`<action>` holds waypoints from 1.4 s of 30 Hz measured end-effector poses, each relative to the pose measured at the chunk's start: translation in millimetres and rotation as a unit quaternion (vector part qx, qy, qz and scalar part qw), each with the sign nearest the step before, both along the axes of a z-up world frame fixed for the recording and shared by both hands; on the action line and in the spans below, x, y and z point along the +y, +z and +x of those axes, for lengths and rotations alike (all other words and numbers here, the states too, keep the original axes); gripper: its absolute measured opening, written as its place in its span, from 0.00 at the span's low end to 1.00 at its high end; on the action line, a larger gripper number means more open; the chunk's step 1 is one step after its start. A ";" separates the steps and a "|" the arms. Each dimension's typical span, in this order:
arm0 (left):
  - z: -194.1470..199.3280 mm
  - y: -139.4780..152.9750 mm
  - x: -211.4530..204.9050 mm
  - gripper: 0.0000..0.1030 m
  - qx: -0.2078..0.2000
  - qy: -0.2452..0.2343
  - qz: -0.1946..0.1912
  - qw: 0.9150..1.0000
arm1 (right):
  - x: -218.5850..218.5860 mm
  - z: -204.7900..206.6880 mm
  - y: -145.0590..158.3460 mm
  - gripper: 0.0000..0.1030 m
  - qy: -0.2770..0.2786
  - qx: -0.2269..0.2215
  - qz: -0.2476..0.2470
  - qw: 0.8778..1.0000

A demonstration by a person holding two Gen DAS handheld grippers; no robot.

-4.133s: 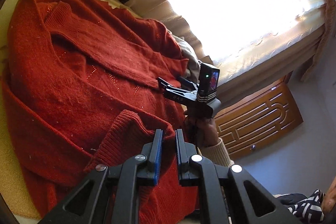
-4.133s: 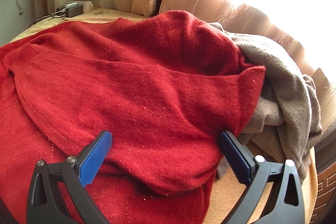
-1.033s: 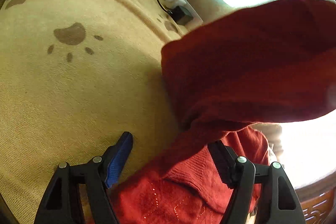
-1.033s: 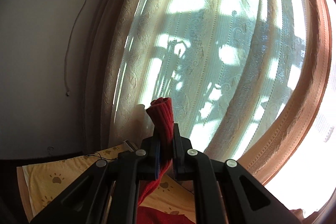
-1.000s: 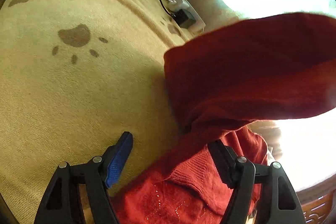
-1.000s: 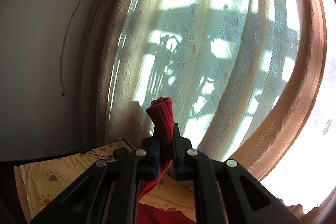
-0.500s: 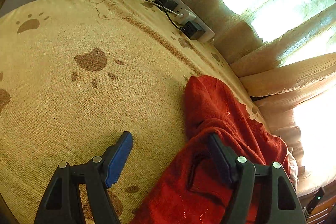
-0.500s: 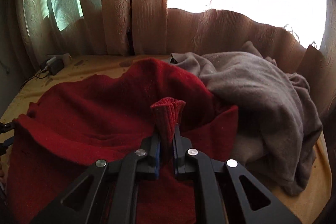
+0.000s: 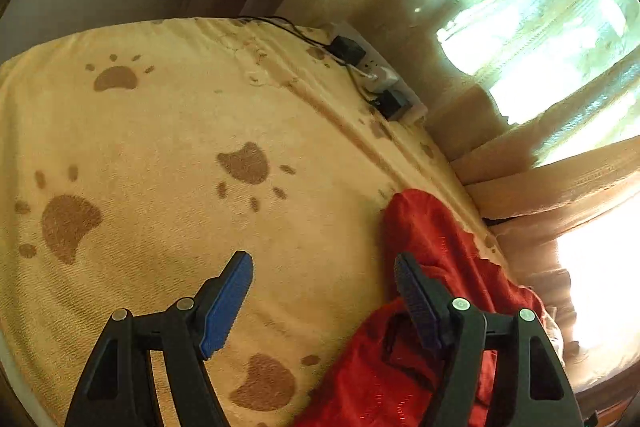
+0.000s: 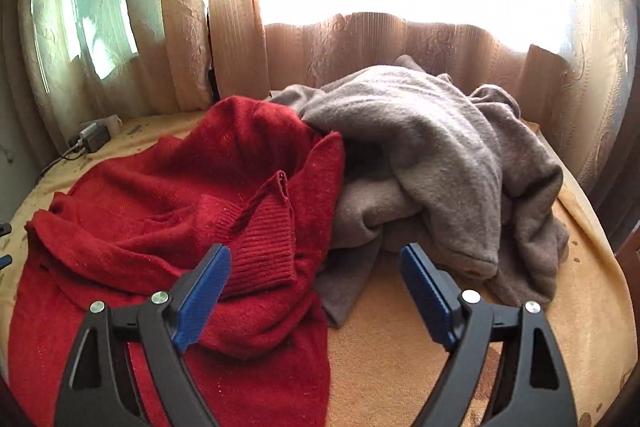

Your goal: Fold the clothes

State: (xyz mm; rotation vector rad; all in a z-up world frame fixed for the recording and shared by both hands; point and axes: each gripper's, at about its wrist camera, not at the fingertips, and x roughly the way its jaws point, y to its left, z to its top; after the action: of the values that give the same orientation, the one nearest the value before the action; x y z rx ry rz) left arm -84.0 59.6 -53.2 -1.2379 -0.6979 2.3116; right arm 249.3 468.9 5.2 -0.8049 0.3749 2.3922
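Your red sweater (image 10: 168,227) lies in a loose heap on the yellow blanket (image 10: 400,367), spread across the left half of the right wrist view. Its ribbed cuff (image 10: 264,247) rests on top of the pile, just ahead of your right gripper's left finger, and one fold of the sweater rises toward the curtain. On its right edge the sweater touches and partly overlaps the grey sweater (image 10: 432,155), which sits bunched up beside it, nearer the window.

Your right gripper (image 10: 316,287) has its fingers spread wide and holds nothing; its blue pads (image 10: 204,291) hover over the near edge of the red sweater and the strip of blanket between the two garments.

In the left wrist view the red sweater (image 9: 424,307) fills the lower right corner, running along the blanket's far edge toward the curtain. Your left gripper (image 9: 324,291) is also released, fingers wide apart and empty. Its right finger (image 9: 416,291) sits over the sweater's edge, though you cannot tell from here whether it touches the cloth; its left finger (image 9: 228,291) is over bare blanket.

The blanket (image 9: 160,147) carries brown paw prints (image 9: 244,167). At its far edge, against the curtain (image 9: 460,47), lies a white power strip (image 9: 380,79) with black plugs and cables. The same strip (image 10: 94,135) shows at the left of the right wrist view, below the curtain (image 10: 224,7) and the bright window.
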 end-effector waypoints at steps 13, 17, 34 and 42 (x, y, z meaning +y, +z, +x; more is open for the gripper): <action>2.1 -24.6 60.7 0.73 0.019 -0.097 -0.125 0.987 | -21.4 -81.6 -42.7 0.86 0.159 -0.087 -0.044 0.982; 12.6 -28.4 56.6 0.73 0.043 -0.103 -0.140 0.984 | -29.0 -88.3 -30.2 0.86 0.176 -0.104 -0.024 0.979; 17.9 -32.8 43.2 0.73 0.061 -0.085 -0.095 0.990 | -179.3 -372.5 -10.5 0.68 0.451 -0.128 -0.191 0.863; 15.5 -35.4 36.6 0.73 0.058 -0.077 -0.064 0.993 | -229.2 -382.4 -52.7 0.10 0.463 -0.213 -0.093 0.855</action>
State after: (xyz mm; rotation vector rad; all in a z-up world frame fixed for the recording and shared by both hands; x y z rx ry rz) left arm -68.5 96.3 -88.7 -1.1581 -0.4064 2.3075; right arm -133.1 239.7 -47.5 -1.9077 0.0064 2.9027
